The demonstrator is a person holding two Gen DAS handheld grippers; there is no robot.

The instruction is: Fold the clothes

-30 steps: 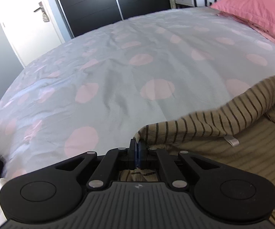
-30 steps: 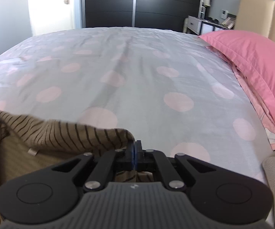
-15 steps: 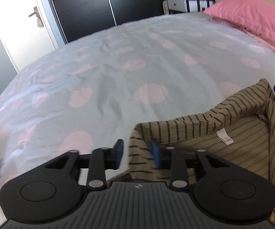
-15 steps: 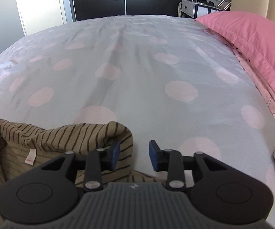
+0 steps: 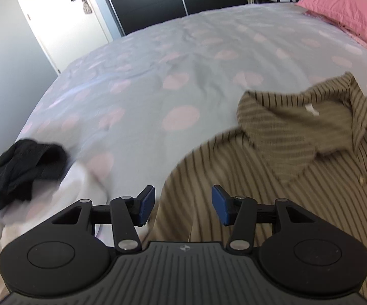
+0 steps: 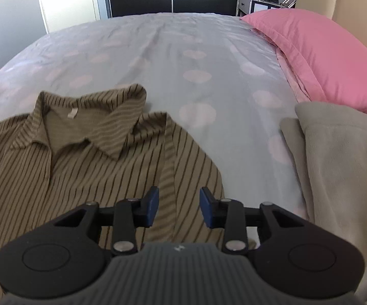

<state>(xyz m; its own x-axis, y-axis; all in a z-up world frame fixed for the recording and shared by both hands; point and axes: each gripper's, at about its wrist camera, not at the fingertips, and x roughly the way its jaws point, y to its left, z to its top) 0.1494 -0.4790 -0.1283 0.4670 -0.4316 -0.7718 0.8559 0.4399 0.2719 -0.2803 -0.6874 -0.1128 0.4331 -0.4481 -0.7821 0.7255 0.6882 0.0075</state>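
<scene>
Bed with a grey duvet cover (image 6: 209,58) dotted in pink takes up most of both views; it serves as the flat surface for folding. Pink pillow (image 6: 315,50) sits at the head end on the right, with a grey fleece garment (image 6: 341,167) near it, looking folded, likely parked out of the way. Olive striped collared shirt (image 6: 81,172) lies spread front-up on the duvet, collar away from the cameras, neck label showing inside, placket partly open; laid out flat like this it suits folding, though sleeves and hem are out of frame so fold state can't be settled. In the left view a black garment (image 5: 23,170) is crumpled on a white garment (image 5: 76,188) at the bed's left edge, well apart from the shirt, probably a waiting pile. Left gripper (image 5: 183,207) has its blue pads spread wide, pinching nothing, hovering above the shirt's left shoulder edge. Right gripper (image 6: 179,207) is likewise spread and empty, above the shirt's right shoulder where a striped strip of fabric runs down. Both sit at shoulder corners, a sensible spot for grabbing or smoothing.
</scene>
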